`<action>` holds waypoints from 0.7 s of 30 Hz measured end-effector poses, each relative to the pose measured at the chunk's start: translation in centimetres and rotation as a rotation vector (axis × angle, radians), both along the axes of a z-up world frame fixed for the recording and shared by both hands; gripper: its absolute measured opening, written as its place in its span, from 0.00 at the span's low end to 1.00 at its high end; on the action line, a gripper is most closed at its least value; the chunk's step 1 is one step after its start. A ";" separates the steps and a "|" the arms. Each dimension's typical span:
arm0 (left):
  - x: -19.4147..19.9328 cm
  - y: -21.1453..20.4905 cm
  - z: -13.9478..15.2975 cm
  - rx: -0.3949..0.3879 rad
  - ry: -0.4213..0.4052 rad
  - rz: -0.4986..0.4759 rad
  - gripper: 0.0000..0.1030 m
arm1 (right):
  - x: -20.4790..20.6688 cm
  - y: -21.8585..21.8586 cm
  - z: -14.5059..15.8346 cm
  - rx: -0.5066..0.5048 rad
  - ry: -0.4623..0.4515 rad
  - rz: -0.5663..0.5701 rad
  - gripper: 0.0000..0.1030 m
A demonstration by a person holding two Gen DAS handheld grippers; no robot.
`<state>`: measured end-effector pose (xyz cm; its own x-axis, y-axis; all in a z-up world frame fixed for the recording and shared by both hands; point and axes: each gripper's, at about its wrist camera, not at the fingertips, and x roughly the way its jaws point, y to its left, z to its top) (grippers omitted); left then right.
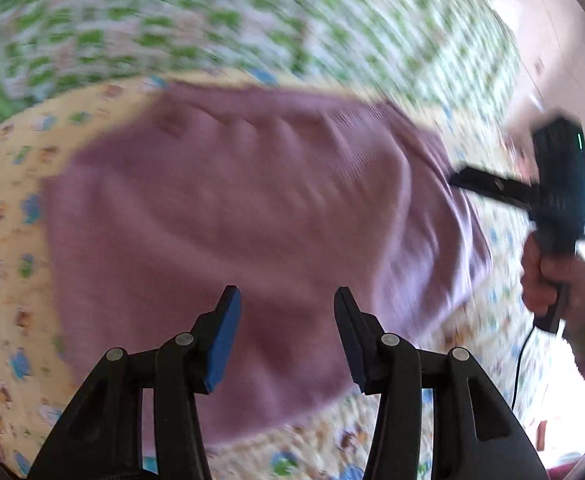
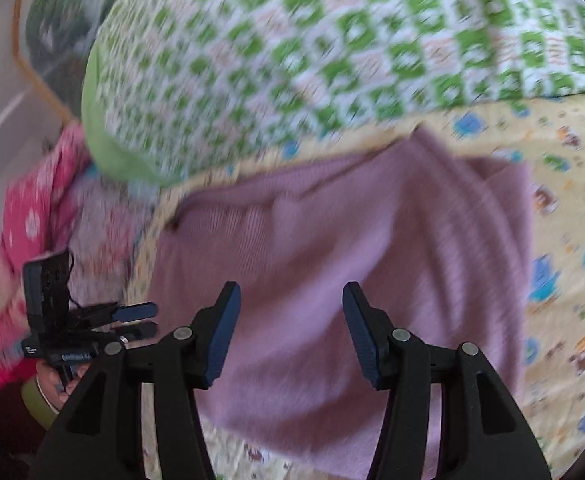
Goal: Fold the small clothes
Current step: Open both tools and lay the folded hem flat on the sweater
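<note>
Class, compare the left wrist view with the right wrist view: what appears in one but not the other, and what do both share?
Only the left wrist view shows the left tongs, open, and a pale wall. Only the right wrist view shows the right tongs, open, and a pink patterned fabric beside the bed. Both show the mauve garment lying on the yellow printed sheet, with the green checked quilt behind it.

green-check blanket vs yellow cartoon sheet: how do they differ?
The green-check blanket carries green squares on white; the yellow cartoon sheet carries small blue and brown figures on pale yellow. The blanket is bunched up behind; the sheet lies flat under the mauve garment. Both are printed bedding.
</note>
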<state>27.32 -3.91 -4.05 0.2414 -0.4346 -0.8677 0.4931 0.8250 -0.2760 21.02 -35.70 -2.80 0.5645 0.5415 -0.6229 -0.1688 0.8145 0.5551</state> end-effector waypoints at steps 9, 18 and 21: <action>0.6 -4.6 -4.0 0.123 -0.018 -0.116 0.47 | 2.1 4.9 -3.8 -0.105 0.056 0.199 0.54; 11.3 -1.7 -3.5 0.149 -0.073 0.119 0.47 | 9.1 0.2 -4.0 -0.240 0.019 -0.059 0.50; 14.6 0.4 -3.2 0.185 -0.103 0.212 0.46 | 10.1 -2.3 -3.8 -0.243 0.014 -0.143 0.39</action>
